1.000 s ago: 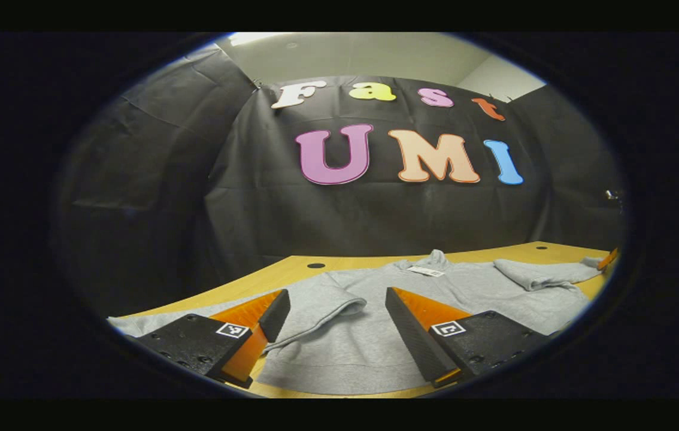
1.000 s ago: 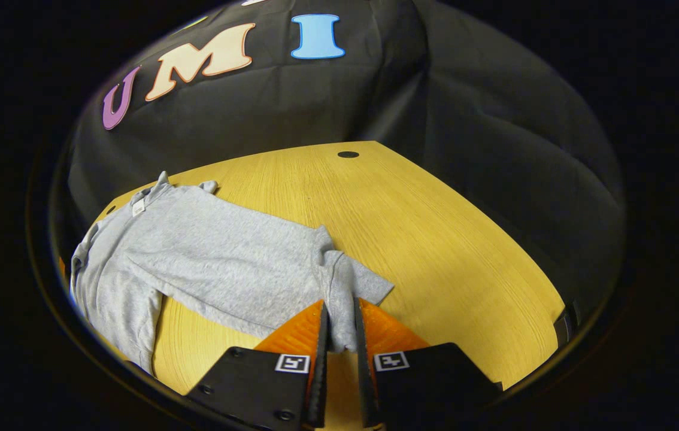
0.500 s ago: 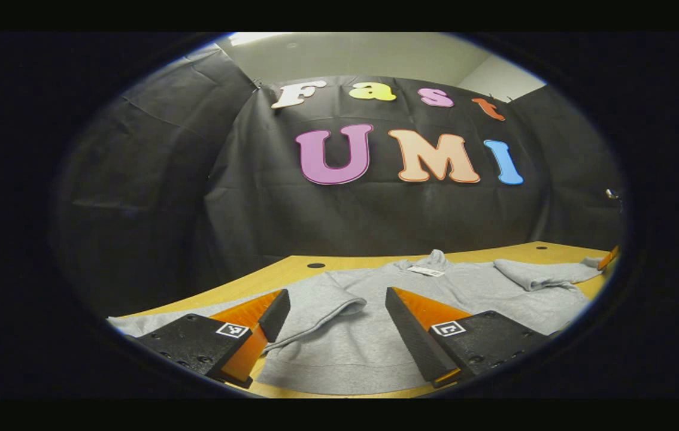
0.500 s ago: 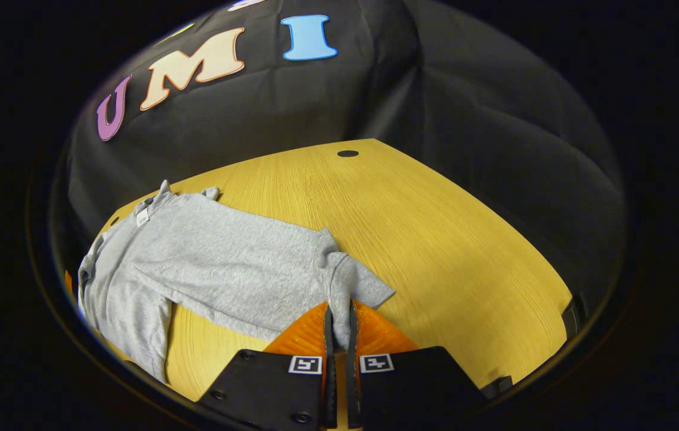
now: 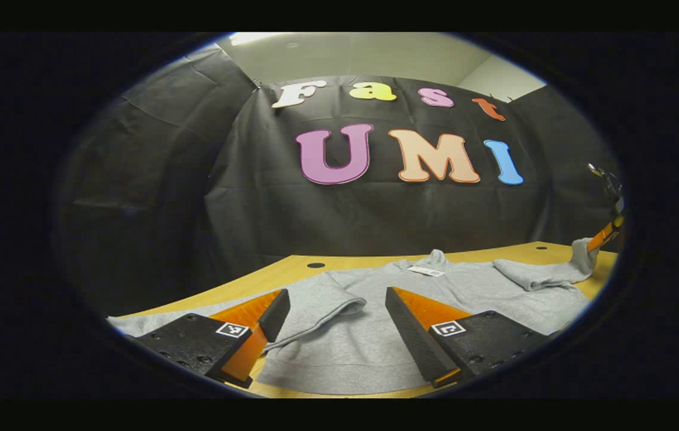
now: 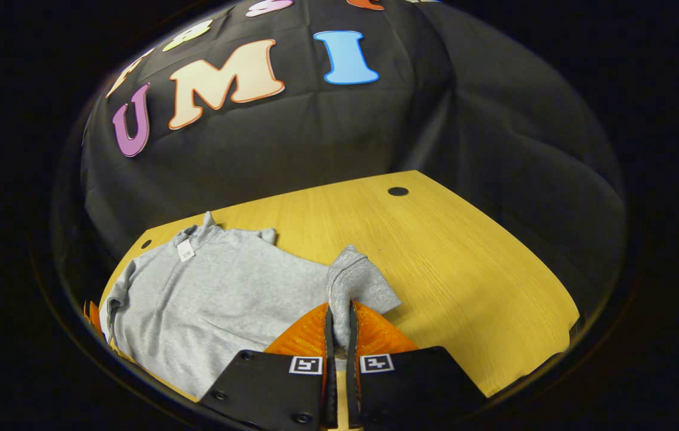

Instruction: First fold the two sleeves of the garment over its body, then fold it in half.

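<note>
Two grippers worked over one grey garment (image 6: 208,287) spread on the wooden table (image 6: 465,269). In the right gripper view, the right gripper (image 6: 338,326) had its fingers pressed together on the cuff of the right sleeve (image 6: 354,284) — the cloth ran up between them and the sleeve stood lifted off the table, bunched into a small peak beside the garment's body. The collar, with a small white tag (image 6: 185,251), lay at the far end near the black cloth wall, and a dark round hole (image 6: 398,191) sat in the tabletop well apart from the garment.

In the left gripper view, the left gripper (image 5: 330,311) hung low over the near hem with its fingers wide apart, holding nothing. The left sleeve (image 5: 321,302) lay between the fingers, folded over onto the body with its cuff curled, and the garment's body stretched flat beyond toward the collar and tag (image 5: 426,271). At the far right edge of that view the other gripper showed small, with the right sleeve (image 5: 546,275) drawn up from the table toward it — its end raised, the rest still draped on the body. No containers stood on the table.
</note>
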Demonstrator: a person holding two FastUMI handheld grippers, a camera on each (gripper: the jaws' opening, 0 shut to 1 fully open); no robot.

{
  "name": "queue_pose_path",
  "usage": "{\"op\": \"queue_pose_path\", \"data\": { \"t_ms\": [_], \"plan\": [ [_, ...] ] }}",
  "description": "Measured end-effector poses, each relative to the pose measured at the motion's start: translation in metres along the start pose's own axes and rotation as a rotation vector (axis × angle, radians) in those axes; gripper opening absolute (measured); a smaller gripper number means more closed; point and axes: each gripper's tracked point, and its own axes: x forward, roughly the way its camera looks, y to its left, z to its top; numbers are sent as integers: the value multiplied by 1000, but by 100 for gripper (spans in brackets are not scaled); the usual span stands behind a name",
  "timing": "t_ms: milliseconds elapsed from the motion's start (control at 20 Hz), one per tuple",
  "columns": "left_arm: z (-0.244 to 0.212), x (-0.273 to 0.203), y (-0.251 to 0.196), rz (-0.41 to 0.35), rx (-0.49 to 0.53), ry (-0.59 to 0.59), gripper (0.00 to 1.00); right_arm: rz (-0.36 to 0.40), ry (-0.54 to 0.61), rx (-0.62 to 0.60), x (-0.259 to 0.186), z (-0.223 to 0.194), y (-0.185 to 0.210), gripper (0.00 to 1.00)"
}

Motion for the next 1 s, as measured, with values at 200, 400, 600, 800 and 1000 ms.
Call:
{"op": "queue_pose_path", "data": {
  "t_ms": [200, 400, 600, 800, 1000],
  "plan": [
    [1, -1, 0, 0, 0, -1, 94, 60, -29, -56, 5, 22, 61, 6],
    [0, -1, 1, 0, 0, -1, 95, 113, -48, -108, 14, 37, 127, 8],
    [1, 0, -2, -7, -1, -2, 94, 190, -55, -144, 26, 44, 200, 8],
    [0, 1, -3, -7, -1, -1, 94, 283, -48, -146, 33, 42, 272, 8],
    [0, -1, -2, -7, -1, -2, 94, 408, -45, -149, 32, 36, 351, 8]
  ]
}}
